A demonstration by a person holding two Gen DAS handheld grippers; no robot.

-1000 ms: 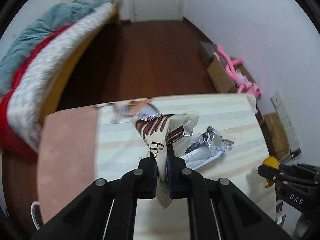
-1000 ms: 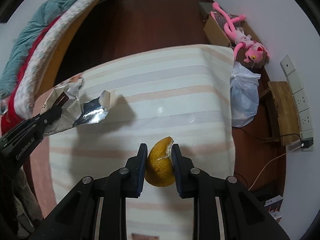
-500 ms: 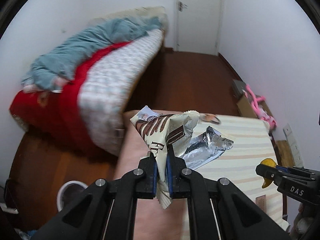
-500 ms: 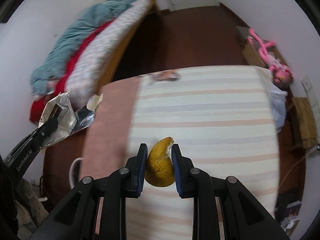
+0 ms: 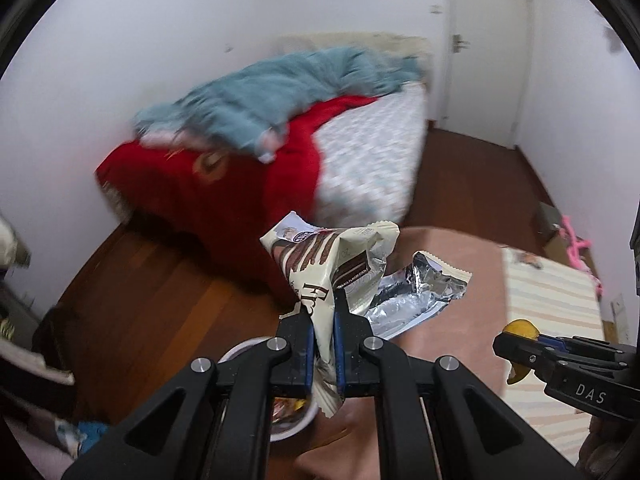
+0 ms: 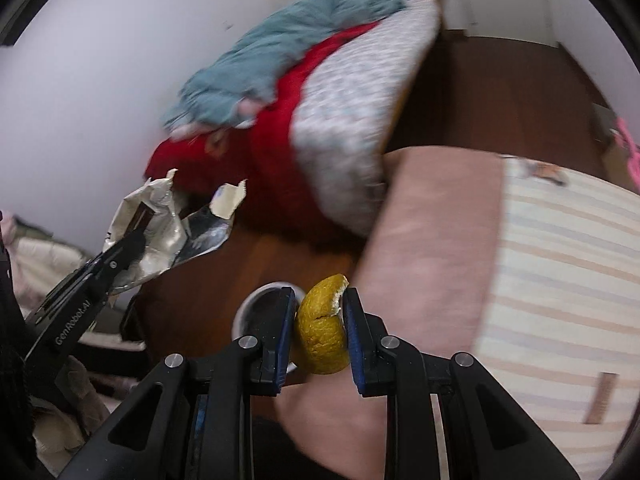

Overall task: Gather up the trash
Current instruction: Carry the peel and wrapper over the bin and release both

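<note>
Left tongs (image 5: 323,330) pinching snack wrapper (image 5: 320,276); right tongs (image 6: 320,320) pinching yellow peel (image 6: 322,328); both above white bin (image 6: 260,308) on floor.

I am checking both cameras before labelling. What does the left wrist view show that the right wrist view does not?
Only the left wrist view: the white door and the print on the snack wrapper.

Only the right wrist view: the yellow peel's torn white edge up close.

Both: the left gripper shut on the wrapper, the right gripper shut on the peel, the white bin on the floor, the bed.
</note>
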